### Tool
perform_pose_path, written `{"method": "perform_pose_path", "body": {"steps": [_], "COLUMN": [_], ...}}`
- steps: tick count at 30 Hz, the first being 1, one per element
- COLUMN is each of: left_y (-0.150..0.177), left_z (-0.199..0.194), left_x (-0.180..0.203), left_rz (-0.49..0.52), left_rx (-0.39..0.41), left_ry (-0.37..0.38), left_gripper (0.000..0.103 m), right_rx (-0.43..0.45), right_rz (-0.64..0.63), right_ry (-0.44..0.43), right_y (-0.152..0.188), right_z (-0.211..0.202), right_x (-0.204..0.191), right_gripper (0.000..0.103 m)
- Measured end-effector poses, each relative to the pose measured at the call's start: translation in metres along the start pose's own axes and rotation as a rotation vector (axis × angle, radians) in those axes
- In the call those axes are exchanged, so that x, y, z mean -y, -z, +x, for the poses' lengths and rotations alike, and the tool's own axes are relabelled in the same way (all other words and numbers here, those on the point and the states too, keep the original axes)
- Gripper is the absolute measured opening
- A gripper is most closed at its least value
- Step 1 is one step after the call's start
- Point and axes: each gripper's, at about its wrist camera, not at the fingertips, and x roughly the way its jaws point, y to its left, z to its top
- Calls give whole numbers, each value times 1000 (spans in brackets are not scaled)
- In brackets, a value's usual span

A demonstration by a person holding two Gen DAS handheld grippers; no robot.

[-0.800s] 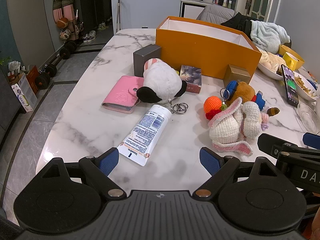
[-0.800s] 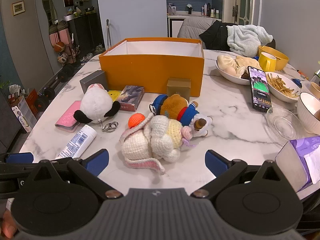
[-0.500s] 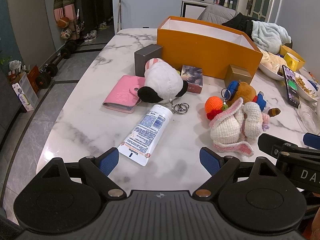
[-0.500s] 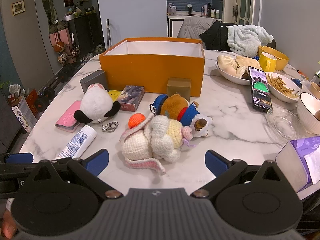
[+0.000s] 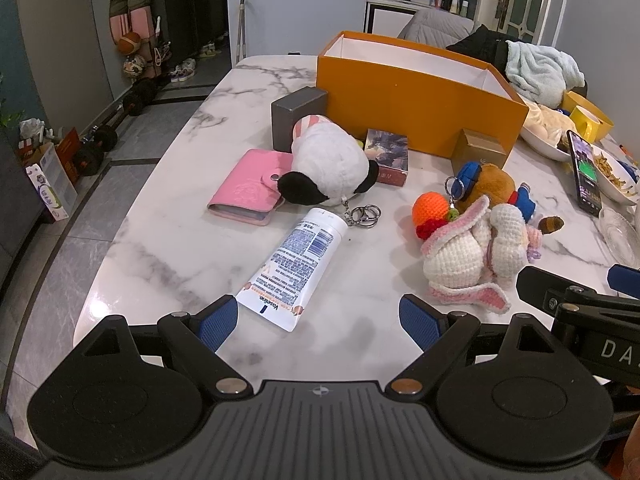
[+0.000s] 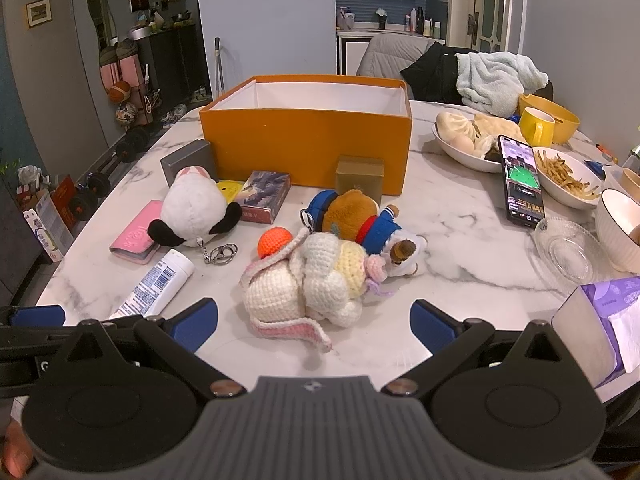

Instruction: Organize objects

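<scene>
Your left gripper [image 5: 320, 322] has its jaws spread wide with nothing between them — the lotion tube [image 5: 294, 266] lies just ahead at about 11 o'clock, its crimped end near the left pad. Your right gripper [image 6: 314, 322] is likewise spread and empty; the crocheted bunny [image 6: 308, 286] sits at 12 o'clock, just beyond the fingertips. The orange box [image 6: 308, 144] stands open farther off at 12 o'clock — on the marble table [image 6: 460, 240].

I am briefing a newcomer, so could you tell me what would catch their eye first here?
The big open orange cardboard box at the far middle of the white marble table stands out, its white inside looking empty. In front of it lies a cream crocheted rabbit doll, with a white-and-black plush panda to its left.
</scene>
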Motion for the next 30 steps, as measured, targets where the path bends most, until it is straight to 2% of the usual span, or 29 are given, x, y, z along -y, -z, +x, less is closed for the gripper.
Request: {"method": "perform_pose_path", "body": {"steps": [18,30], "left_y": [1,0], "left_z": [-1,3], "left_x": [-1,2], "left_rz": [-1,6], "left_rx": [-2,-27], "left_ry": [-3,-20], "left_gripper": [103,103], "right_rx": [0,5], "right_rz": [-2,-9], "right_ry": [0,-19], "right_y": [0,-3], "right_z": [-2,13], "right_x": [4,6], "right_gripper": [102,102]}}
